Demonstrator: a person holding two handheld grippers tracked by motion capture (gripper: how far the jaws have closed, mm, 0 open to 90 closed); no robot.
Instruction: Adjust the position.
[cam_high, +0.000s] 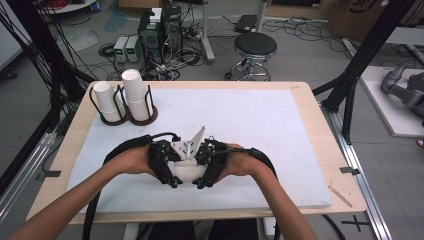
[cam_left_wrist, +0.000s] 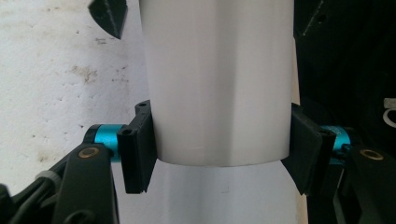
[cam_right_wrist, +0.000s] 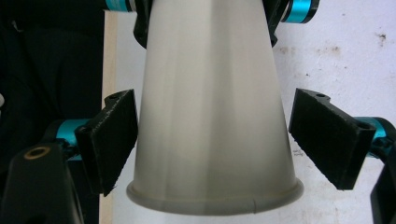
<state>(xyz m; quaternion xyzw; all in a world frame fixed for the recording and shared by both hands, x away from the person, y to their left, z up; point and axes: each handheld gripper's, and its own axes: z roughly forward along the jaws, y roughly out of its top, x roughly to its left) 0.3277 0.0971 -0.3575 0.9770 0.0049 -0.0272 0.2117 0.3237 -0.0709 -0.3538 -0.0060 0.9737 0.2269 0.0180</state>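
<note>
A white paper cup (cam_high: 189, 171) lies level between my two hands, low over the white mat (cam_high: 260, 130) near the table's front. My left gripper (cam_high: 172, 171) is shut on the cup's narrow base end (cam_left_wrist: 219, 84), both black pads (cam_left_wrist: 138, 151) pressing its sides. My right gripper (cam_high: 203, 171) stands open around the wide rim end (cam_right_wrist: 212, 140). Its right pad (cam_right_wrist: 329, 135) is clearly off the wall, and its left pad (cam_right_wrist: 109, 140) sits close beside the cup. The two grippers face each other, nearly touching.
Two black wire holders with stacks of white cups (cam_high: 107, 102) (cam_high: 137, 95) stand at the mat's back left corner. The wooden table edge (cam_high: 320, 115) frames the mat. A stool (cam_high: 255, 47) and computer boxes (cam_high: 160, 30) are on the floor beyond.
</note>
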